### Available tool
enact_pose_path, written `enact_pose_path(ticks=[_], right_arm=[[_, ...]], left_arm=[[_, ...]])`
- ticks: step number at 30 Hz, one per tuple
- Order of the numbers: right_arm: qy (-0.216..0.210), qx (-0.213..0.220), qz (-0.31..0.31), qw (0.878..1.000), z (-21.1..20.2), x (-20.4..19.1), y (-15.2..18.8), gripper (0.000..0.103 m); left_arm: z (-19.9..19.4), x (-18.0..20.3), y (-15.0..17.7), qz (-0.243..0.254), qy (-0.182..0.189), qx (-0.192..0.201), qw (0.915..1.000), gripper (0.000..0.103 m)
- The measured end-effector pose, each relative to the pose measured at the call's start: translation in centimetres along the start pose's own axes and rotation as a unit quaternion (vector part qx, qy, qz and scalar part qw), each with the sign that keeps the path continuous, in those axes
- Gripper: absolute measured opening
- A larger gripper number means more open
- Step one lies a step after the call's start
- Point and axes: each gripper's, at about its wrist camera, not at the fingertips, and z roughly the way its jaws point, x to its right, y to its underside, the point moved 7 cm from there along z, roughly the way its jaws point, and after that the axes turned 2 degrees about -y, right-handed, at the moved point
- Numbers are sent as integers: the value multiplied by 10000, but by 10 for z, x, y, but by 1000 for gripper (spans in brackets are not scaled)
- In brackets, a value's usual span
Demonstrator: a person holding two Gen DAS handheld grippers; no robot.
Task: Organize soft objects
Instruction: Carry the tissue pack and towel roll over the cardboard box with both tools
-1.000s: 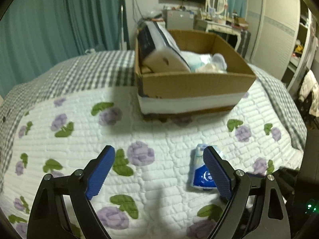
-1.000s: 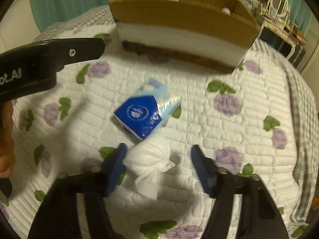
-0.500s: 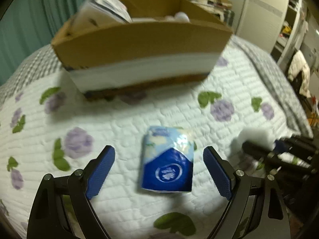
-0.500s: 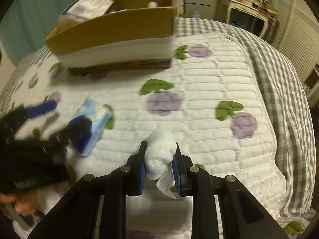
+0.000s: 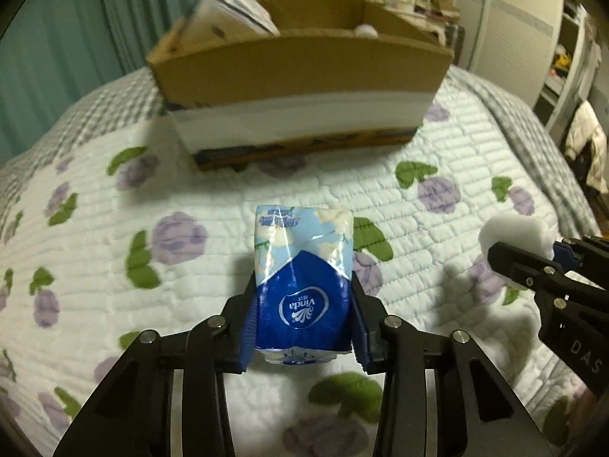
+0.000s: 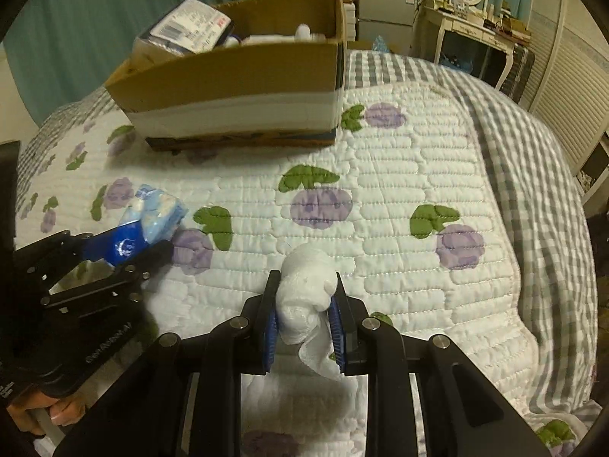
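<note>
**Both grippers loaded: lift clear, then carry to the box**

Left gripper (image 5: 302, 327) has just been closing, and its blue pads now press on both sides of the tissue pack (image 5: 302, 285), gripping the dark blue lower half while the pale, flowered end sticks out ahead of the fingers. The pack lies on the quilt (image 5: 380, 251), well short of the cardboard box (image 5: 300, 64). Right gripper (image 6: 304, 321) is clenched on the white tissue wad (image 6: 306, 289), with a loose tail of it hanging below the pads; this wad looks to be just off the bedding, though contact underneath cannot be seen.

The step in hand seems to be the lift and carry. The pack is soft and film-wrapped, so it will likely dent and may slip forward if swung; a straight rise before any sideways travel should keep it seated. The box's near wall stands tall, so both loads need to clear its rim before descending. A large package (image 6: 186, 30) already leans out of the box's left corner, and small white things lie behind; the open middle looks the safer drop. Releasing one hand at a time would keep the grippers from crowding each other over the opening.
</note>
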Motion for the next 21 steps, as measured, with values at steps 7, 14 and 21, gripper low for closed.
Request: enact_pose_path(ticks=[7,14,21], right_arm=[[19,315,-63,9995,-44,-10,-1,23],[-92,671,-98,9977,-88,-34,1,23],[-117,1249,-394,9913,-145,-69,-8,23]], left_arm=[[-47,-11,1,-253,-3,357,9990,39],[-104,-31,11,-504,-64,711,9962,39],[-163,-45,10,-554,-158,1295,9899,39]])
